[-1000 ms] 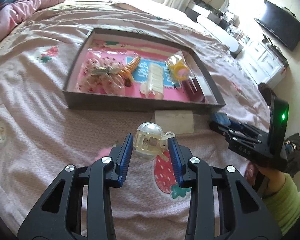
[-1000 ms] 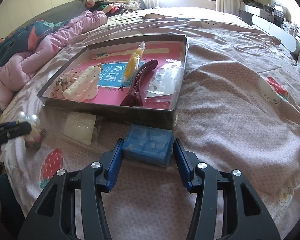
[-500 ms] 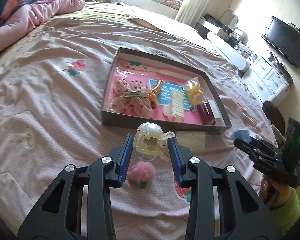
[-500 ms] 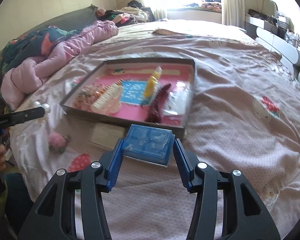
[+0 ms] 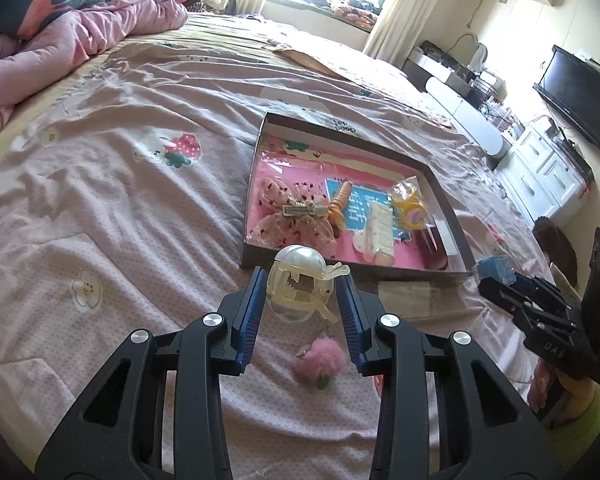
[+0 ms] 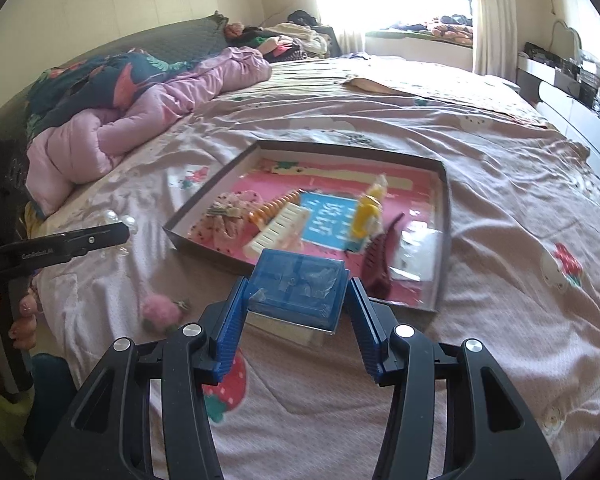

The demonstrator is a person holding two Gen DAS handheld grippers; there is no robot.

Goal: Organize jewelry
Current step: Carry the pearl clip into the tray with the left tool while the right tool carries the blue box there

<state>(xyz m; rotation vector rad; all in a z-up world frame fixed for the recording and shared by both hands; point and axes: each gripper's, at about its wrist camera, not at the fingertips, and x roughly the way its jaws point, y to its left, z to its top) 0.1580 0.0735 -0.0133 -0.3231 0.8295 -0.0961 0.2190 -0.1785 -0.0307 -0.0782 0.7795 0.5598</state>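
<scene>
The left gripper (image 5: 302, 296) has its jaws clamped on a pearl-topped hair claw clip (image 5: 300, 280), held up above the bed (image 5: 140, 220). The right gripper (image 6: 296, 312) has its jaws clamped on the sides of a small blue plastic box (image 6: 298, 282), also off the bedspread; what lies inside the box is too blurred to tell. Beyond both grippers a shallow cardboard tray (image 5: 356, 130) with a pink lining rests on the bed. In it lie a floral fabric bow clip (image 5: 296, 216), an orange spiral hair tie (image 5: 340, 204), a cream claw clip (image 5: 378, 230), a yellow item in a clear bag (image 5: 408, 204) and a dark red hair clip (image 6: 378, 258). A pink fluffy pompom (image 5: 320, 362) lies on the bedspread below the left gripper, apart from the tray. A clear flat box (image 5: 404, 294) sits just beside the tray's near wall.
</scene>
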